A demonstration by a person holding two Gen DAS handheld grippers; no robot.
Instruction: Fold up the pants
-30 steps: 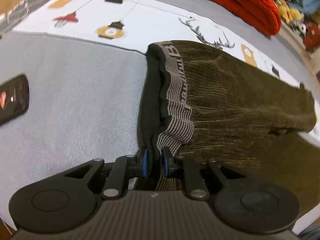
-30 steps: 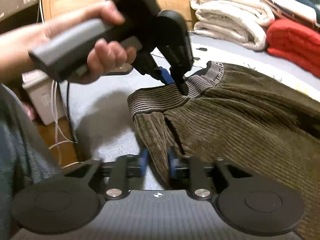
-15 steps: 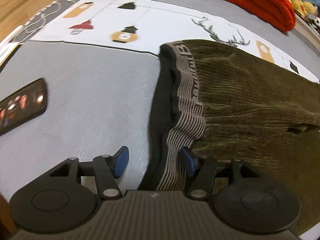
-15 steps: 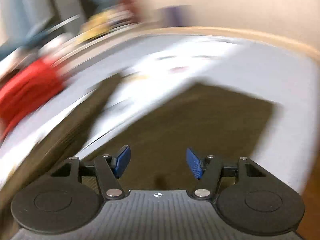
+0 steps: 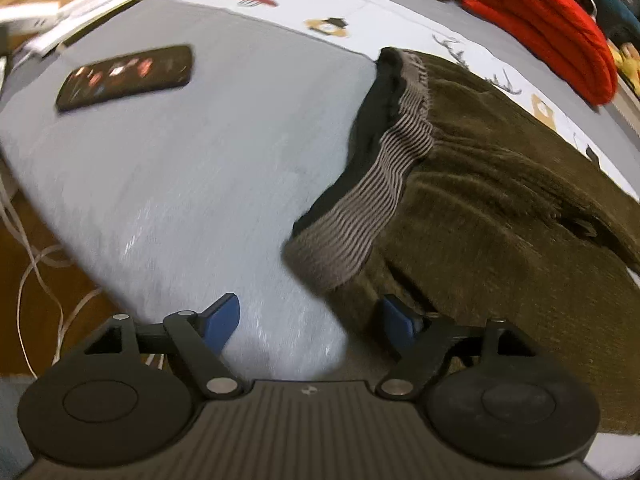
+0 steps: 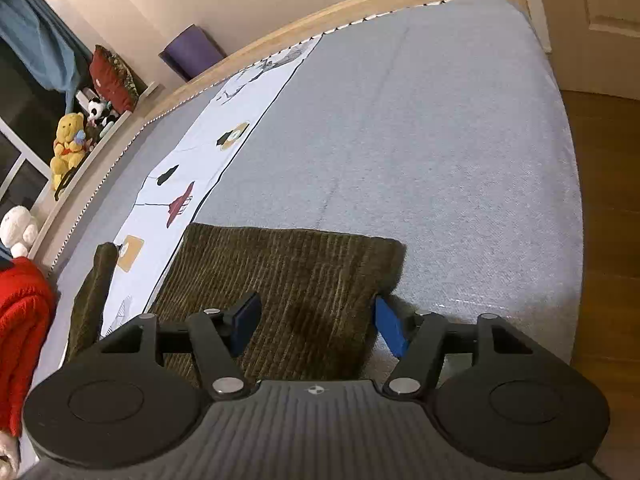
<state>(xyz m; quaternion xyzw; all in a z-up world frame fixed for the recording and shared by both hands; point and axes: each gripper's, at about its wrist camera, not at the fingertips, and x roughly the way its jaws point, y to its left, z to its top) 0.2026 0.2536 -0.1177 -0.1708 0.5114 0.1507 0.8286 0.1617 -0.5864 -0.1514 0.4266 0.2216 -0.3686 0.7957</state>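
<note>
Olive-brown corduroy pants (image 5: 500, 200) lie on the grey bed, legs running off to the right. Their striped grey waistband (image 5: 372, 208) is nearest me in the left wrist view. My left gripper (image 5: 310, 322) is open and empty, hovering just short of the waistband's near corner. In the right wrist view the pants' leg end (image 6: 296, 280) lies flat, with a second leg edge (image 6: 94, 300) at the left. My right gripper (image 6: 316, 326) is open and empty, just above the leg hem.
A black phone (image 5: 126, 76) lies on the bed at the left. A white printed cloth (image 6: 192, 184) runs under the pants. A red knit (image 5: 544, 28) and towels are piled at the far side. The bed edge (image 6: 576, 240) drops to wooden floor at the right.
Both grippers have let go of the waistband and opened. The left has pulled back from it. The right has swung over to the leg end of the pants.
</note>
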